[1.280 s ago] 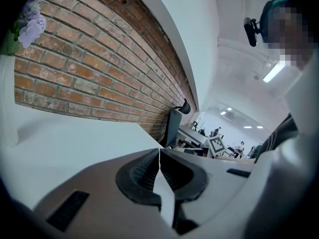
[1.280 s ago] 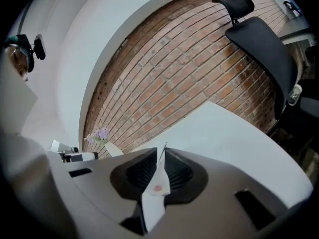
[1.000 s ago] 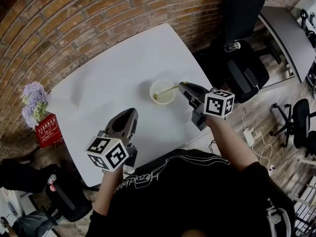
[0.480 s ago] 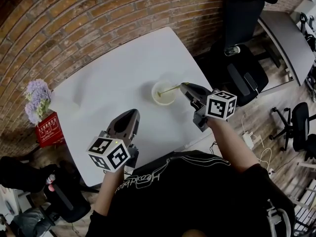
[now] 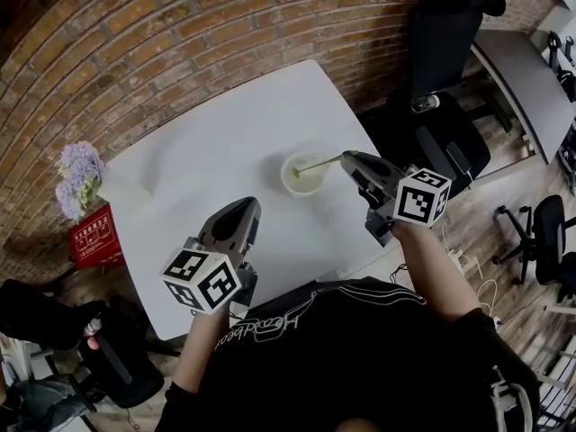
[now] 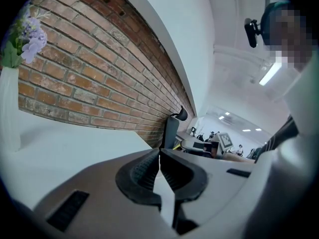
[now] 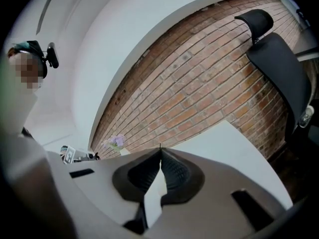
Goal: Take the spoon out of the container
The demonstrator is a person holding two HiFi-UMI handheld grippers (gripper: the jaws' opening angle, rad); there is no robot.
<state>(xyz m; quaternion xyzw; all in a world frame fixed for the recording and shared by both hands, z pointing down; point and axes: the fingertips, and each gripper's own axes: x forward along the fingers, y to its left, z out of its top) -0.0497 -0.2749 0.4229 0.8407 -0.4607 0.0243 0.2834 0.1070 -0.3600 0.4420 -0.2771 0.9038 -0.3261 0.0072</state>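
**A:** Entry: what differs from a second ago?

**B:** The right gripper (image 5: 353,159) has drawn back from the container (image 5: 290,182) towards the table's (image 5: 225,142) right edge. Its tips were at the rim; now they stand just clear of it. More of the spoon (image 5: 319,163) handle shows between rim and tips.

**A:** Jaws?

**B:** Right: pressed together on the end of the handle, and a thin sliver pokes out past the tips in the right gripper view. Left gripper (image 5: 245,203): pressed together on nothing, over the table's near side, well apart from the container.

**A:** Spoon location?

**B:** Its far end is still inside the container, and the handle slants up over the rim. Judgement: extraction is under way but not complete. It needs more lift before the spoon clears.

**A:** Any text?

**B:** White print on the red box (image 5: 93,235) beside the flowers (image 5: 79,174), too small to read. Script lettering on the black shirt (image 5: 270,322), not readable with certainty. The cubes carry only square markers.
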